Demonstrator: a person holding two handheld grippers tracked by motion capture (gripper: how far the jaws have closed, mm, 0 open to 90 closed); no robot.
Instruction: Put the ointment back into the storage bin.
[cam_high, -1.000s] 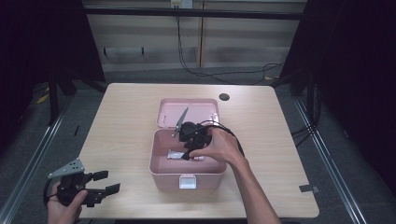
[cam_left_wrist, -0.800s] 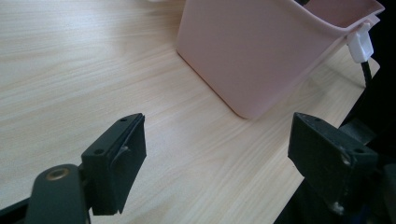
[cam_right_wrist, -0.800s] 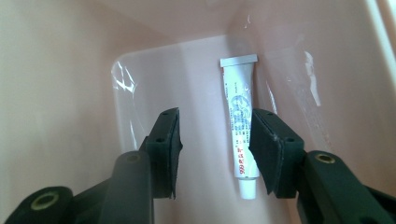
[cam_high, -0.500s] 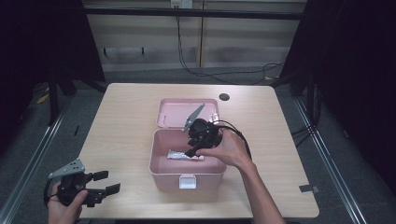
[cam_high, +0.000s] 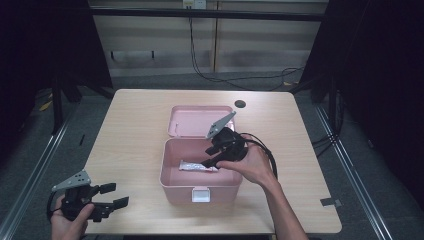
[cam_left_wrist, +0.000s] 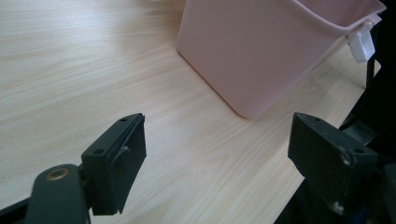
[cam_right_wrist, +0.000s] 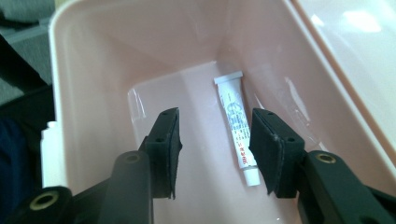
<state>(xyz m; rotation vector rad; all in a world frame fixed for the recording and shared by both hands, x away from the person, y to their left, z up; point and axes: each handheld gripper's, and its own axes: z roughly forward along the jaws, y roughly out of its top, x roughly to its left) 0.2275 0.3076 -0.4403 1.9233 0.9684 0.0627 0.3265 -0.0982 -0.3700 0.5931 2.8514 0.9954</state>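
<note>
A pink box stands open in the middle of the table, its lid laid back behind it. A white tube lies flat on the box floor. My right gripper hangs over the box's right side, pointing down into it. In the right gripper view the tube rests on the bottom, apart from the pads; the right gripper is open, its jaws have just been opening, and nothing is between them. My left gripper is open at the table's front left corner, and in the left gripper view it holds nothing.
The box has a white latch on its front wall, seen also as the latch beside the box's corner. A dark round hole marks the table behind the lid. A black cable loops from the right gripper.
The right hand has drawn its gripper up and to the right, from deep in the box to its right rim. The tube stays on the box floor. The left gripper has kept still.
</note>
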